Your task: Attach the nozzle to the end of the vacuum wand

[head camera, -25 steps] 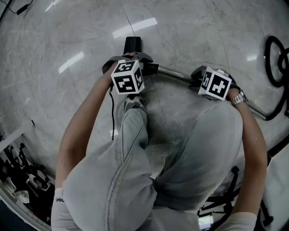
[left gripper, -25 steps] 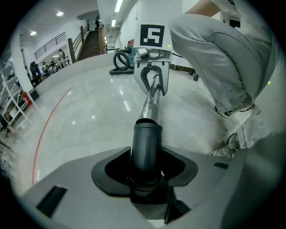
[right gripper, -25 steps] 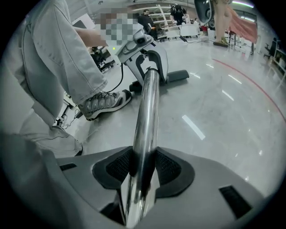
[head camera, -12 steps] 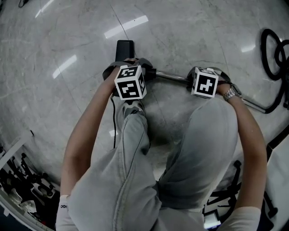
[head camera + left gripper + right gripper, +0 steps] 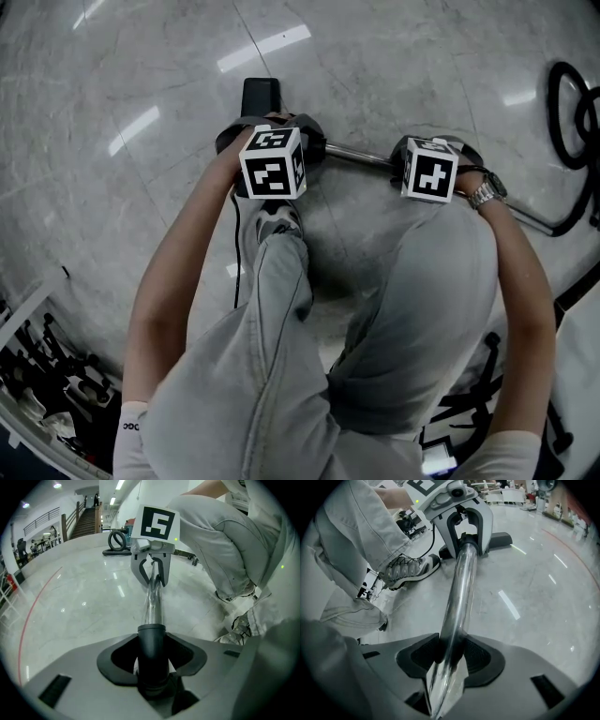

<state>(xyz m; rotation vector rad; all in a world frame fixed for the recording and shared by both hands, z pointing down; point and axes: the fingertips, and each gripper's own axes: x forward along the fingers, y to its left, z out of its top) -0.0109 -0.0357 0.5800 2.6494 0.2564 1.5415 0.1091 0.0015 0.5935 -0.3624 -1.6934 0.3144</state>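
Left gripper view: left gripper (image 5: 151, 667) jaws clamp nozzle neck (image 5: 151, 641); right gripper (image 5: 449, 660) jaws clamp chrome wand (image 5: 460, 588), bracing push-fit, possibly seated.

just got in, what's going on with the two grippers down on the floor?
A person crouching on the marble floor is putting a vacuum together. The left gripper is clamped on the black neck of the nozzle, whose head lies on the floor. The right gripper is clamped on the chrome wand. The wand runs straight into the neck; whether the joint is fully seated cannot be told.
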